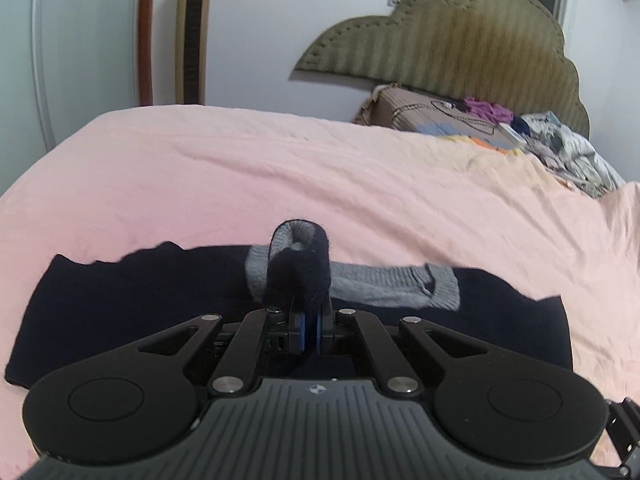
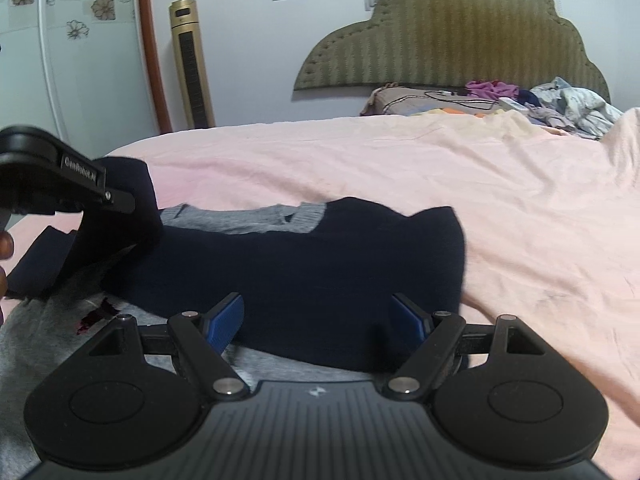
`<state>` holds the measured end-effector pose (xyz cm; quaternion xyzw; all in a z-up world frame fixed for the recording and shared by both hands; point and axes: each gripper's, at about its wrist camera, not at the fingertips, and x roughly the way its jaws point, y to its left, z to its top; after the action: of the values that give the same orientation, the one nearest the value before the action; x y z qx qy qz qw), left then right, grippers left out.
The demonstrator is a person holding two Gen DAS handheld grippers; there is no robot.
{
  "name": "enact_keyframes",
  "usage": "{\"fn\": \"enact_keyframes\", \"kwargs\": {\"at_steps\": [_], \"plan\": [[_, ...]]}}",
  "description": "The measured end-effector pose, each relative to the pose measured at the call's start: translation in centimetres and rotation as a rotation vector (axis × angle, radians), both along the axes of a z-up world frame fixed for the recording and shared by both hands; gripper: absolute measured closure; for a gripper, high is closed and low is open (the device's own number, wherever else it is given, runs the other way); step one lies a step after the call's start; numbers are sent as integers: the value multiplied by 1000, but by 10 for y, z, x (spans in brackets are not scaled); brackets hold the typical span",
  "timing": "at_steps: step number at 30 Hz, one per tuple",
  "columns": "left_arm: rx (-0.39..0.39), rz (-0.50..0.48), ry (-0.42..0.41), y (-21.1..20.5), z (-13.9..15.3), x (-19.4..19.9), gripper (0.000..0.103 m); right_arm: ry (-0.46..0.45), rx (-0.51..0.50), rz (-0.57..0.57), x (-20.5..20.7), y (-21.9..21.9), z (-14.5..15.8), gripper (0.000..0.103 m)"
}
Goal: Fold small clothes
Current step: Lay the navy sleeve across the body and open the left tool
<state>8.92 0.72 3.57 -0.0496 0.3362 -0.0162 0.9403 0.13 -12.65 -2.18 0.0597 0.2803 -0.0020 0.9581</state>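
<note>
A navy knit sweater (image 1: pixel 120 312) with a grey collar (image 1: pixel 384 284) lies spread on the pink bedsheet (image 1: pixel 280 168). My left gripper (image 1: pixel 309 320) is shut on a navy sleeve end (image 1: pixel 300 272) with grey lining, which curls up over the fingertips and hides them. In the right wrist view the left gripper (image 2: pixel 60 184) hangs at the left, lifting that sleeve (image 2: pixel 136 204) over the sweater's body (image 2: pixel 320 264). My right gripper (image 2: pixel 320 320) stands open low over the sweater's near hem, and its blue pads (image 2: pixel 226 320) touch nothing that I can see.
A grey garment (image 2: pixel 36 344) with a dark red mark lies under the sweater at the near left. A pillow (image 1: pixel 416 108) and a heap of loose clothes (image 1: pixel 568 148) sit by the padded headboard (image 1: pixel 480 40) at the far right. A gold tower fan (image 2: pixel 192 64) stands by the wall.
</note>
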Motion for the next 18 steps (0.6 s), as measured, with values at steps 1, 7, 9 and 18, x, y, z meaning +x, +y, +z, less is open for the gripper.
{"fn": "enact_keyframes", "kwargs": {"at_steps": [1,7,9,18], "plan": [[3,-5,3,-3,-1,3,99,0,2,-6,-1,-3,0,23],[-10,-62,62,-21,-13,12,85,5,21,-33,-3,-15,-3,23],[-68,-121,116,-23,-24,18,57,6,25,-34,-3,-17,-4,23],[-115,-82,85,-4,-23,14,6,14,102,-20,8,-25,0,23]]}}
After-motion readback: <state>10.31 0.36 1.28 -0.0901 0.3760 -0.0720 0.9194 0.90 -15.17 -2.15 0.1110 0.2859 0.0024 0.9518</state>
